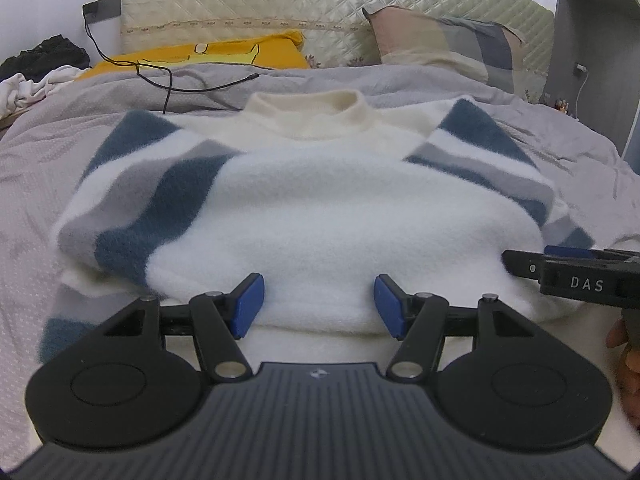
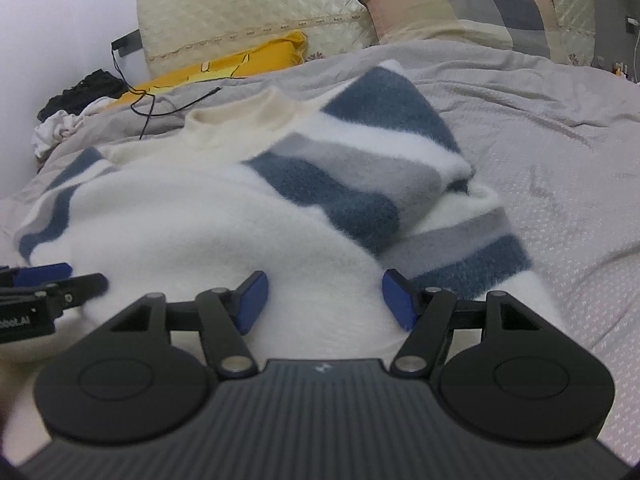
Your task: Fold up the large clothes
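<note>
A fluffy white sweater (image 1: 320, 200) with blue and grey striped sleeves lies on the bed, collar away from me, both sleeves folded in over the body. It also shows in the right wrist view (image 2: 208, 220). My left gripper (image 1: 319, 306) is open, its blue pads just over the sweater's near folded edge, holding nothing. My right gripper (image 2: 324, 300) is open over the near right part of the sweater, beside the folded right sleeve (image 2: 360, 168). Each gripper shows at the edge of the other's view.
The grey bedsheet (image 1: 60, 152) spreads around the sweater. A yellow cushion (image 1: 224, 54), a patchwork pillow (image 1: 444, 40) and a quilted headboard (image 1: 280, 0) stand at the back. A black cable (image 1: 172, 84) lies behind the collar. Dark and white clothes (image 1: 36, 68) lie far left.
</note>
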Demonstrator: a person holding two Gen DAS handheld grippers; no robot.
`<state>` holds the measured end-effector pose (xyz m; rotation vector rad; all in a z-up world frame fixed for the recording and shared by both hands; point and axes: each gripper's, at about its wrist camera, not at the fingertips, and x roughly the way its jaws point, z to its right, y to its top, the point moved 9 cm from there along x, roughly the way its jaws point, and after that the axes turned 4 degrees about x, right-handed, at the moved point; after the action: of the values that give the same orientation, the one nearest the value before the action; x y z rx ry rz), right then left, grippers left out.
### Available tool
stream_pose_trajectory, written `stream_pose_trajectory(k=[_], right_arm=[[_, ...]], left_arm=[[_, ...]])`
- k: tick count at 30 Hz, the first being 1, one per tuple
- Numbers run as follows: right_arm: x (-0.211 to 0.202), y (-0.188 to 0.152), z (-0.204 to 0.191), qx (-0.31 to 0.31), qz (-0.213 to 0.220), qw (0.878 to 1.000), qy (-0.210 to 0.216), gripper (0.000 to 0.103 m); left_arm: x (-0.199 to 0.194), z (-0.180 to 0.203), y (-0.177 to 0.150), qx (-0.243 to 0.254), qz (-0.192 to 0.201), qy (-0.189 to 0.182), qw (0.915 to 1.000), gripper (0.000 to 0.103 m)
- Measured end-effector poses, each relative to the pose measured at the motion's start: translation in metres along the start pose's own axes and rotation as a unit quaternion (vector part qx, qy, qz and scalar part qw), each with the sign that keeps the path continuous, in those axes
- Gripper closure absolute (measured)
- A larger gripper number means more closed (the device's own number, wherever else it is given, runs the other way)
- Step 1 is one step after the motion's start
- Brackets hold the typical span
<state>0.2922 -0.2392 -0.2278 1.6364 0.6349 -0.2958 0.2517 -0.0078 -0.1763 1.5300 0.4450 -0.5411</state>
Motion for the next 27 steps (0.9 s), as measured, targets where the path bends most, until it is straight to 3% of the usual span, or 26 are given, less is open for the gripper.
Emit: stream_pose_trajectory(k=[8, 21, 27], right_arm=[[-0.030, -0.001, -0.002, 0.009, -0.002, 1.000, -0.008, 0.037], [-0.140, 0.005, -0.013, 0.008, 0.025, 0.999, -0.018, 0.037], [-0.178, -0.009, -0.004, 0.018, 0.021, 0.999, -0.027, 0.037]], left_arm=[[-0.035, -0.006, 0.001, -0.031, -0.006, -0.013, 0.9994, 0.036], [-0.139, -0.004, -0.011, -0.042, 0.019, -0.004, 0.9989, 0.036], [-0.178, -0.001, -0.027, -0.050, 0.014, 0.010, 0.9986, 0.036]])
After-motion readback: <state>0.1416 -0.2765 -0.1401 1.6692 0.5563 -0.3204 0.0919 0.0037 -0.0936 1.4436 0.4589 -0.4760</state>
